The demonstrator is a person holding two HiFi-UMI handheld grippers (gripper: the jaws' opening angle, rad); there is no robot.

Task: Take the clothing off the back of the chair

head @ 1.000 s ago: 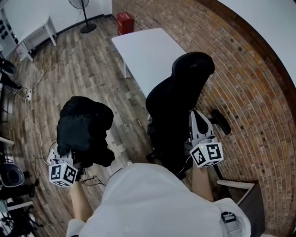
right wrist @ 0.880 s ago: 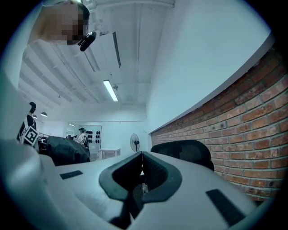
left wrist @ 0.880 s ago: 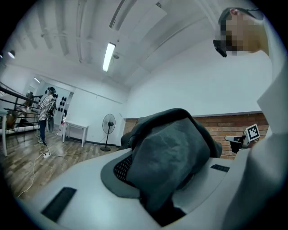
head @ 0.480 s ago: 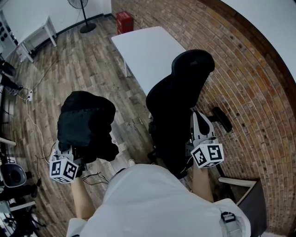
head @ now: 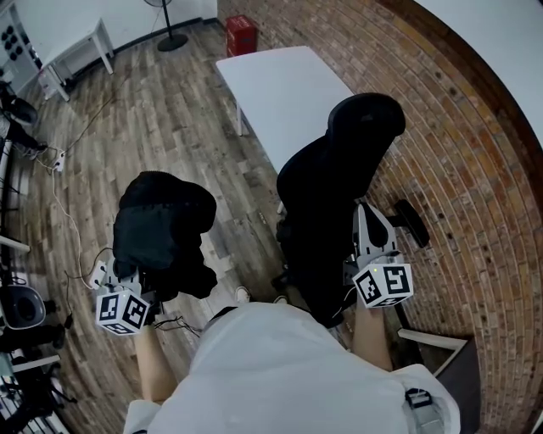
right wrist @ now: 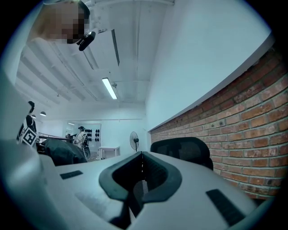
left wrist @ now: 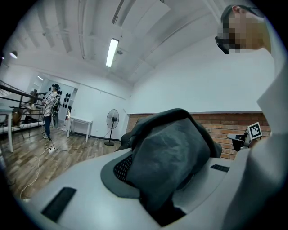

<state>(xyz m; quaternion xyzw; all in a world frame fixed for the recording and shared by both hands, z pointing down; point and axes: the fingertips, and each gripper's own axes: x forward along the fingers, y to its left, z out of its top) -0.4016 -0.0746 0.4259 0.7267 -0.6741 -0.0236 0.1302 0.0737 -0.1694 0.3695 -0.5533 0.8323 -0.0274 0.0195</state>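
Observation:
A black piece of clothing [head: 161,233] hangs bunched in the air to the left of the black office chair [head: 327,212], apart from it. My left gripper [head: 136,284] is shut on this clothing; in the left gripper view the dark cloth [left wrist: 171,152] fills the space between the jaws and drapes over them. The chair's back and headrest [head: 366,119] are bare. My right gripper [head: 372,222] rests beside the chair's right side, shut with nothing in it; its pads [right wrist: 153,173] meet, with the headrest [right wrist: 184,150] just beyond.
A white table [head: 284,89] stands beyond the chair along the brick wall [head: 475,195]. A red box [head: 242,24], a floor fan [head: 172,38] and a white bench [head: 81,55] stand farther off. Cables [head: 59,169] trail on the wooden floor at left. A person [left wrist: 48,110] stands far off.
The head view has shifted slightly. The clothing stays gripped by the left gripper at about the same place, and the right gripper has kept still by the chair.

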